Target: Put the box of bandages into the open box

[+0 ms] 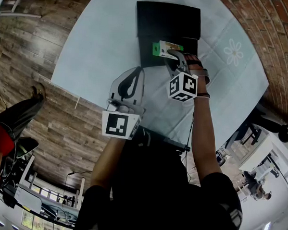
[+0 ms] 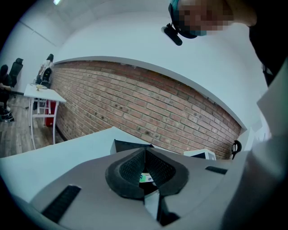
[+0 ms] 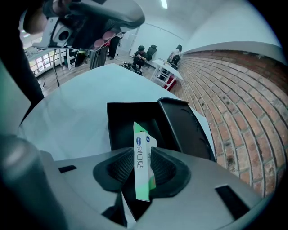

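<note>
A green and white box of bandages (image 1: 166,49) (image 3: 143,161) is clamped on edge in my right gripper (image 1: 175,57) (image 3: 143,165), just above the near rim of the open black box (image 1: 166,31) (image 3: 135,123). The black box's lid (image 3: 182,128) stands up on its right side. My left gripper (image 1: 131,87) (image 2: 145,173) hovers shut and empty over the pale table (image 1: 102,47), nearer me and to the left of the black box; through its tip a bit of the bandage box (image 2: 145,178) shows.
The round table's edge (image 1: 65,89) runs close on my left over a wooden floor (image 1: 53,126). A brick wall (image 3: 243,103) lies beyond the table. A white desk (image 2: 42,94) with chairs stands farther off, and people sit in the background (image 3: 144,51).
</note>
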{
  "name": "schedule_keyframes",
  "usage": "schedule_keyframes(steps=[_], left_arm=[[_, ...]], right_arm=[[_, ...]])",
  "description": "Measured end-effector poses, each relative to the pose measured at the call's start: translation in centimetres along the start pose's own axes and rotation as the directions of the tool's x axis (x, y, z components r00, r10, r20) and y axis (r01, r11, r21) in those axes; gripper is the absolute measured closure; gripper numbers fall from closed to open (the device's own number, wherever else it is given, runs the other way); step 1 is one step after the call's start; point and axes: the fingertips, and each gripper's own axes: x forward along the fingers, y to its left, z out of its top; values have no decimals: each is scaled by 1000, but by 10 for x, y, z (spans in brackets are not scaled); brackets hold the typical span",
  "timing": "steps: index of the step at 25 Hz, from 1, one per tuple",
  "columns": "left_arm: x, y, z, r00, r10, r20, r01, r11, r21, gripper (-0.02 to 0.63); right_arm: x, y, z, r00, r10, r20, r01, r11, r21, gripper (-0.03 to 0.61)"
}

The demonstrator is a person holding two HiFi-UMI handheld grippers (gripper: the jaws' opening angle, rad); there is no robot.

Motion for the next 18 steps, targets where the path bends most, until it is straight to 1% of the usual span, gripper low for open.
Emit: schedule_keyframes(steps=[4, 8, 13, 18], left_arm=[[-3, 1, -5, 1000, -2, -19, 2, 1000, 16, 577], [-3, -1, -4, 1000, -1, -13, 1, 1000, 5, 577], [-5, -3, -2, 1000, 3, 2, -3, 1000, -11, 577], [-9, -9, -8, 1000, -4, -21, 5, 1000, 20, 577]], right_arm=[[-2, 0, 0, 1000, 16, 5, -16, 999, 39, 453], [-8, 1, -1, 999, 28, 25, -29, 996, 79, 453], [-12, 2, 0, 999, 27, 36, -30, 995, 94, 454], [-20, 3, 0, 999, 17, 51, -23, 993, 119, 456]])
